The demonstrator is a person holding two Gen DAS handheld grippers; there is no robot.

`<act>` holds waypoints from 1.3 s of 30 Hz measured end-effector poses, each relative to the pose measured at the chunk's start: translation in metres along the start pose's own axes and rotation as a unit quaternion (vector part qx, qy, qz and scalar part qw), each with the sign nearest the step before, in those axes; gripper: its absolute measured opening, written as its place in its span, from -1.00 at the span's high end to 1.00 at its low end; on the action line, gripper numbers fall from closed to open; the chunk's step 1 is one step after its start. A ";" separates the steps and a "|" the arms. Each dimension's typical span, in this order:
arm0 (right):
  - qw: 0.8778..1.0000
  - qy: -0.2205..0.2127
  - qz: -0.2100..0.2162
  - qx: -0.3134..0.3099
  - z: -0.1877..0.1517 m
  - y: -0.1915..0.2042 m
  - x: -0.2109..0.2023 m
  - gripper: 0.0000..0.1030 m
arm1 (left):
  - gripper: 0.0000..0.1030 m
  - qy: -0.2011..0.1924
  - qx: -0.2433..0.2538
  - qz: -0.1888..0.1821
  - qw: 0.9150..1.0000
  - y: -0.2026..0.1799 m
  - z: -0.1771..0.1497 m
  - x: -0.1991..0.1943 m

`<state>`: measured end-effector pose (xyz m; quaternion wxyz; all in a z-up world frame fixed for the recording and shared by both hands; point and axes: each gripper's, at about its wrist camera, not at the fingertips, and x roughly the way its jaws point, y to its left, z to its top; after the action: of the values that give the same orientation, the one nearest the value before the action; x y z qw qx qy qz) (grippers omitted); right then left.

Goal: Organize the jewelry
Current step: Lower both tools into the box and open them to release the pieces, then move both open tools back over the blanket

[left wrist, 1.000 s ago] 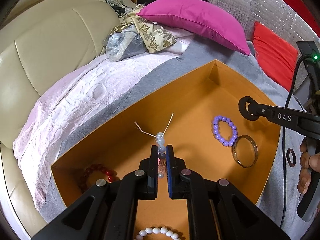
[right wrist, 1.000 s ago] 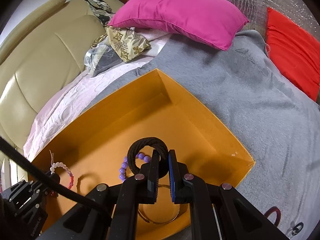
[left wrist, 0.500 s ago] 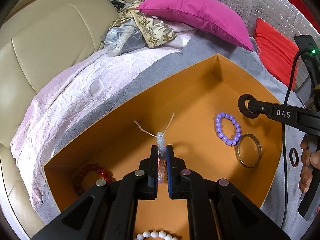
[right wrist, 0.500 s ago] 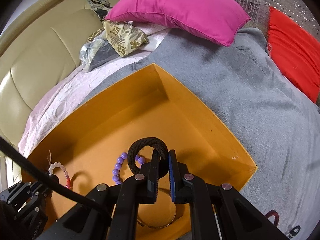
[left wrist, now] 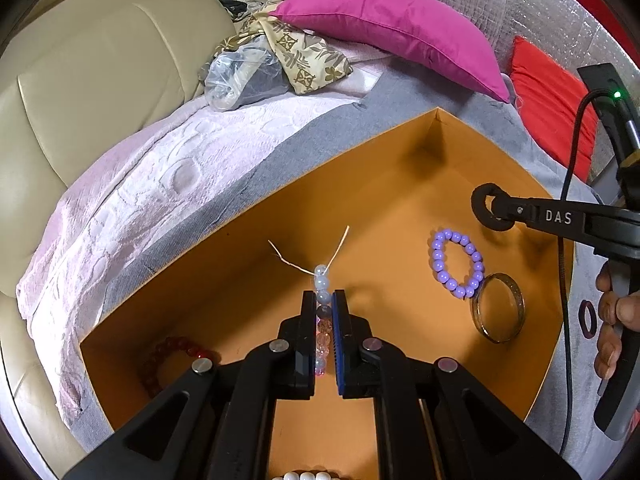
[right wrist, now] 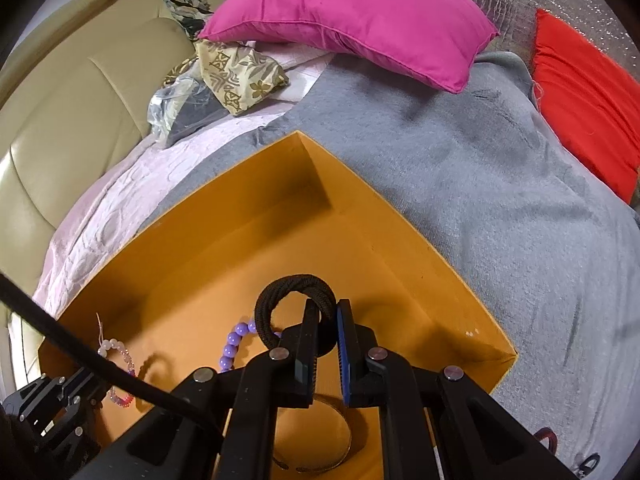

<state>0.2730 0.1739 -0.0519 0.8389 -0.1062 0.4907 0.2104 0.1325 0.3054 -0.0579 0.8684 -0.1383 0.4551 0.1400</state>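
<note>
The left gripper (left wrist: 324, 312) is closed on a pale bead bracelet (left wrist: 322, 280) above the orange box (left wrist: 400, 184). The right gripper (right wrist: 328, 320) is closed on a black hair tie (right wrist: 294, 286) over the same box.

We see both views evenly lit by soft, diffuse light, bright enough that colours stay saturated. Shadows are mild: a soft dark patch sits in the far corner of the orange box (right wrist: 404, 240), and faint blurred shadows lie on its floor beside the purple bead bracelet (left wrist: 458, 264). The silver quilted backdrop (left wrist: 560, 20) at far right glitters with small specular highlights, and the beige leather sofa (left wrist: 80, 92) carries a gentle sheen. Fisheye distortion bends every straight edge, strongest toward the rim, where a black vignette closes the corners. Focus holds sharp across the centre; the near gripper bodies look slightly soft.
</note>
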 end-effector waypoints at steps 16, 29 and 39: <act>0.999 -0.018 0.010 0.041 -0.001 -0.023 -0.015 0.01 | -0.21 -0.002 0.002 0.013 1.000 -0.003 0.001 -0.011; 0.991 -0.106 0.038 0.068 -0.092 -0.085 -0.123 -0.16 | -0.34 -0.060 0.037 0.023 0.997 -0.033 -0.018 -0.078; 0.985 -0.106 0.012 0.135 -0.229 -0.166 -0.159 -0.21 | -0.35 -0.055 0.093 -0.005 0.994 -0.104 -0.058 -0.100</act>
<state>0.1021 -0.1015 -0.0323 0.8901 0.0368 0.4242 0.1623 0.0725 0.1759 0.0048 0.9020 -0.0515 0.4168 0.1004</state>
